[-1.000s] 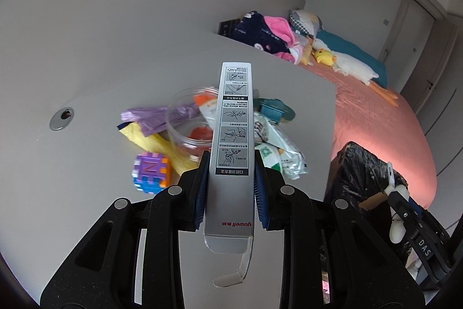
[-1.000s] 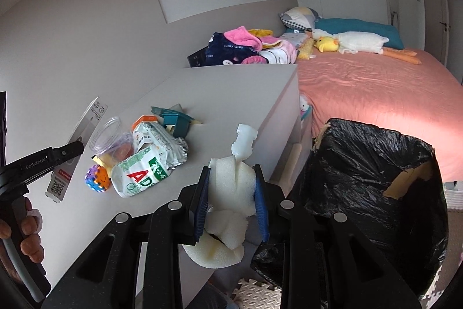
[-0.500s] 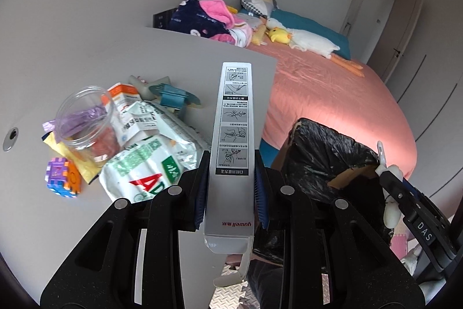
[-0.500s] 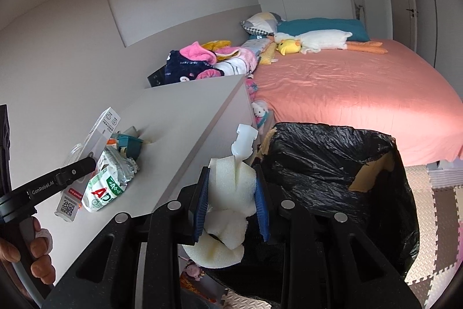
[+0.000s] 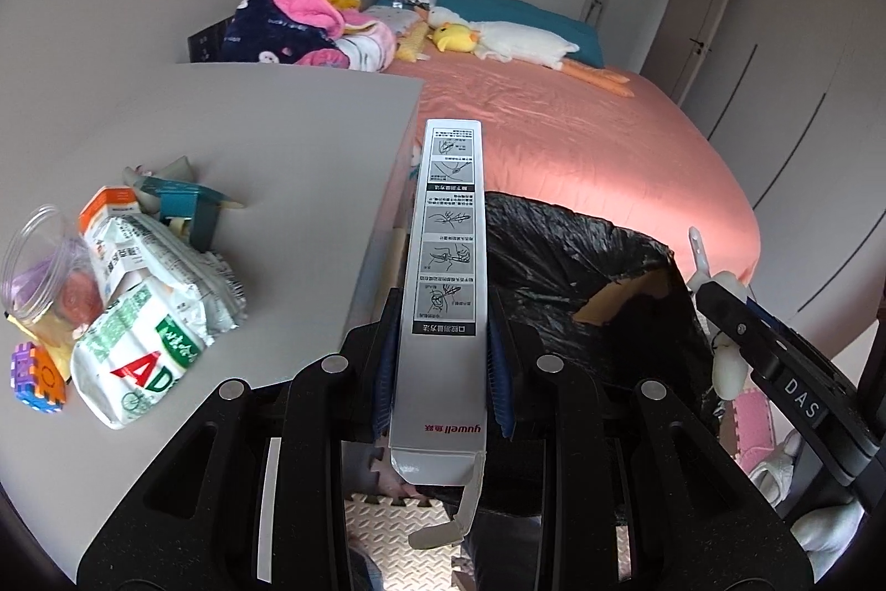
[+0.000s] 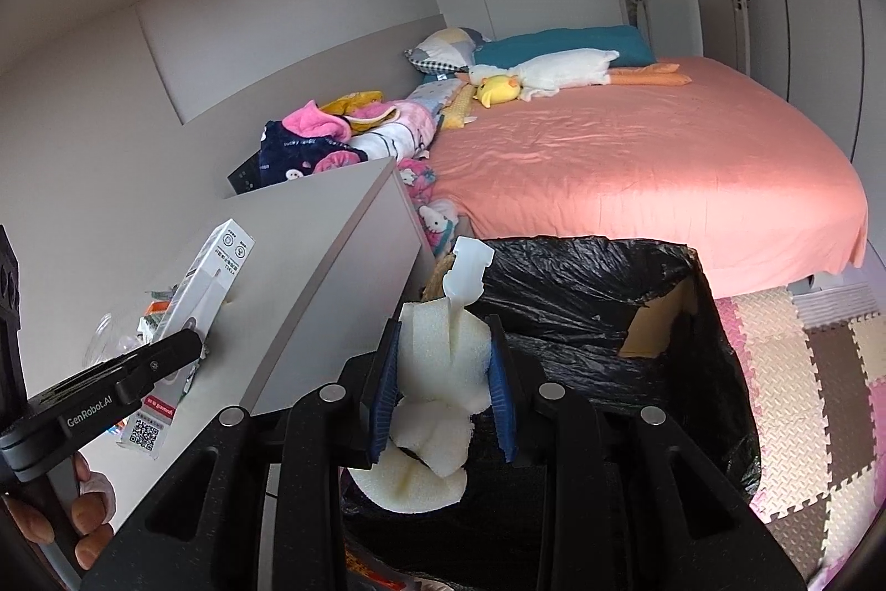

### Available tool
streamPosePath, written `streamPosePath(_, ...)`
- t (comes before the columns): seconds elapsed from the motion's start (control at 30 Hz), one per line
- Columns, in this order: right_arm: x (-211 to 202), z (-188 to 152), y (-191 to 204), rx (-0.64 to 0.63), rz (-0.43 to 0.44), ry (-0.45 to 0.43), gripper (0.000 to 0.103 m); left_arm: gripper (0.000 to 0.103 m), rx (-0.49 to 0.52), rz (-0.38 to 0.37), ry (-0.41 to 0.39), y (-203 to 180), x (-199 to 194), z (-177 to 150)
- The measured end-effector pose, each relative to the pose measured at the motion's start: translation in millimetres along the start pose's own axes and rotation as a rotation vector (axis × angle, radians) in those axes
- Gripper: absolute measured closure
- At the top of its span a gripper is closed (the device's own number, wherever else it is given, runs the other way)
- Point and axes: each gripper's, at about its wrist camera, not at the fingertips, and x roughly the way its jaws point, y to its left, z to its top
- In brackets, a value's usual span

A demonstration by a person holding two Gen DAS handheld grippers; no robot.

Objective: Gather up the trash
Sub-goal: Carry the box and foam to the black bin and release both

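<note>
the left hand-held gripper (image 5: 443, 369) is clamped narrowly on a long silver yuwell carton (image 5: 446, 270), its blue pads pressing both long sides; the carton's bottom flap hangs open at 6 o'clock. in the left wrist view the carton points toward 12 o'clock, with its far end over the near rim of the black bin bag (image 5: 581, 270), which lines a cardboard box beside the bench (image 5: 249, 137).

the right hand-held gripper (image 6: 446, 391) is closed on a lump of white foam (image 6: 437, 364), squeezing it between the pads, with a small white plastic piece (image 6: 468, 267) sticking up from the foam at 12 o'clock. in the right wrist view the bag's open mouth spreads from 12 to 3 o'clock just beyond the fingers, so the foam looks about over it. the left gripper and its carton show at 9 o'clock there, above the bench edge.

judging by this, two pieces of trash are picked up and carried close to the bag, but neither is released yet. plenty is left on the bench at 9 o'clock in the left view: a white and green ad packet (image 5: 144, 330), an orange and white box (image 5: 108, 206), a clear plastic cup (image 5: 44, 270), a teal holder (image 5: 194, 209) and a colourful foam cube (image 5: 36, 378), which may be a toy, not trash.
</note>
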Motion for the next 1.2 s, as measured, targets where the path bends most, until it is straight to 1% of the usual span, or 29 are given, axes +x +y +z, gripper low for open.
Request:
streamPosePath(0.27,1,9,-30,0.059,-0.051,-0.014,0.072,0.075,0.076,-0.081,0.026,-29,17,2)
streamPosePath(0.3,2,10,-33,0.069,-0.058,-0.016,0.071,0.075,0.083,-0.095,0.030,-32,19,2)
streamPosePath(0.33,3,11,-36,0.078,-0.069,-0.018,0.069,0.075,0.095,-0.117,0.035,-34,22,1)
streamPosePath(0.37,4,12,-40,0.090,-0.083,-0.018,0.063,0.065,0.114,-0.138,0.049,-37,25,0)
streamPosePath(0.4,4,14,-44,0.105,-0.103,-0.023,0.043,0.025,0.127,-0.151,0.057,-41,28,0)
streamPosePath(0.43,2,15,-49,0.122,-0.121,-0.041,0.027,0.007,0.130,-0.154,0.044,-42,29,-1)
streamPosePath(0.47,0,16,-53,0.136,-0.132,-0.053,0.025,0.006,0.140,-0.165,0.021,-43,28,-2)
streamPosePath(0.53,-1,17,-57,0.147,-0.136,-0.056,0.025,0.006,0.156,-0.155,0.030,-46,33,-3)
streamPosePath(0.57,0,18,-64,0.163,-0.137,-0.055,0.025,0.006,0.151,-0.153,0.036,-45,36,-2)
streamPosePath(0.7,2,16,-66,0.165,-0.140,-0.052,0.025,0.006,0.141,-0.144,0.049,-42,39,-3)
streamPosePath(1.0,8,13,-50,0.134,-0.123,-0.031,0.025,0.006,0.148,-0.130,0.030,-35,32,-4)
streamPosePath(1.2,10,12,-37,0.109,-0.111,-0.020,0.025,0.006,0.120,-0.106,0.010,-20,24,-5)
